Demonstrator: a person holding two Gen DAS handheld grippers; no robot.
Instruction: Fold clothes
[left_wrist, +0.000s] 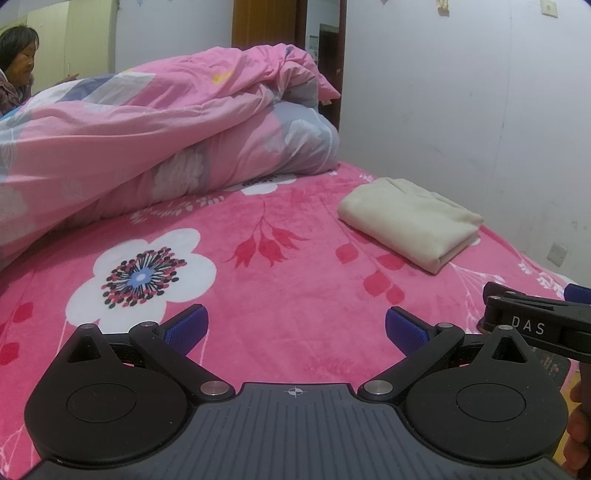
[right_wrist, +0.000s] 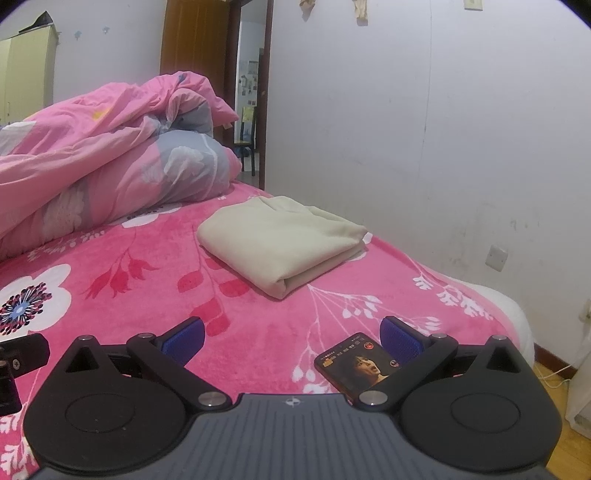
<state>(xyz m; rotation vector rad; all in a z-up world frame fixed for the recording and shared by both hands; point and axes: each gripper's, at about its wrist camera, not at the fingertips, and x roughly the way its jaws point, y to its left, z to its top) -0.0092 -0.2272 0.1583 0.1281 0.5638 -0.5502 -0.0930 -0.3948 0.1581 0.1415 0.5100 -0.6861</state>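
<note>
We see a big bed with a pink flower blanket (left_wrist: 295, 266). At about ten o'clock in both views a puffy pink quilt (left_wrist: 155, 129) is bunched up in a heap. It is the biggest soft thing here.

Next is the cream cloth (right_wrist: 280, 240). It lies on the blanket at about one o'clock in our left view and near twelve o'clock in our right view, well apart from both grippers. It is already folded into a neat flat pack, so we think this piece is done or close to done. It looks light, soft and floppy, not slippery. It will sag if we lift it by one corner. We think the best spot to pinch is the thick folded edge nearest us, with one gripper at each end.

Our left gripper (left_wrist: 295, 328) has its blue jaws wide apart with nothing between them. Our right gripper (right_wrist: 291, 334) is wide too and holds nothing.

Only the right view shows a phone (right_wrist: 356, 363) lying on the blanket at about five o'clock, right by the right blue pad. Only the left view shows a person (left_wrist: 16, 70) far off at ten o'clock, behind the quilt.
</note>
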